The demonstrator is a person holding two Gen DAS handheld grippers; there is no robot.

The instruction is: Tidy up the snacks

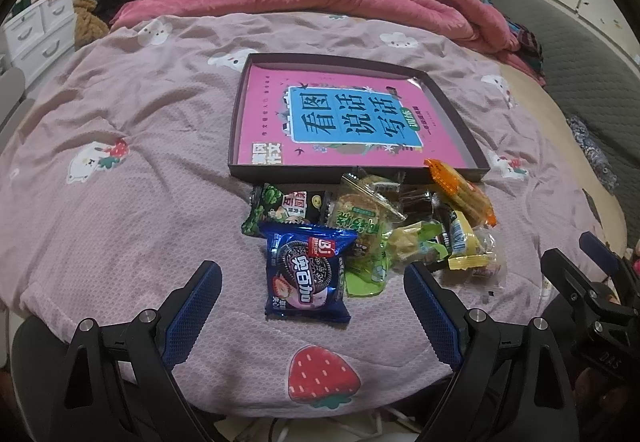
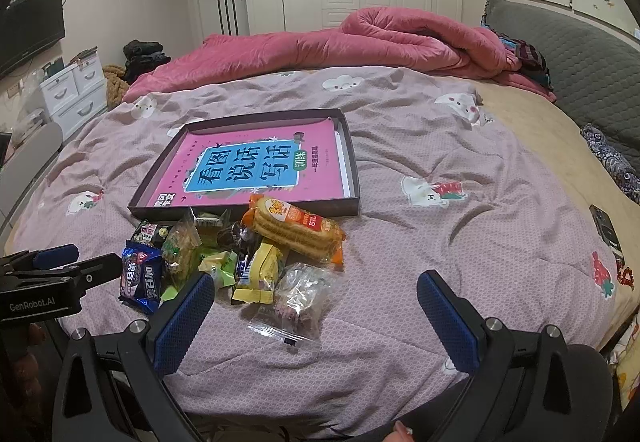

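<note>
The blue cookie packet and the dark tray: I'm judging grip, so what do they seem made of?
The blue cookie packet looks like glossy plastic film: it shows glare, wrinkles and crimped ends. The dark tray looks like matte cardboard, with thin straight walls and no shine, though that is less certain. Both claws are open, holding nothing.

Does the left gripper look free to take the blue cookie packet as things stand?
Probably yes. The left gripper is open, the blue cookie packet lies between its fingers atop the pile's near edge, nothing covering it.
</note>
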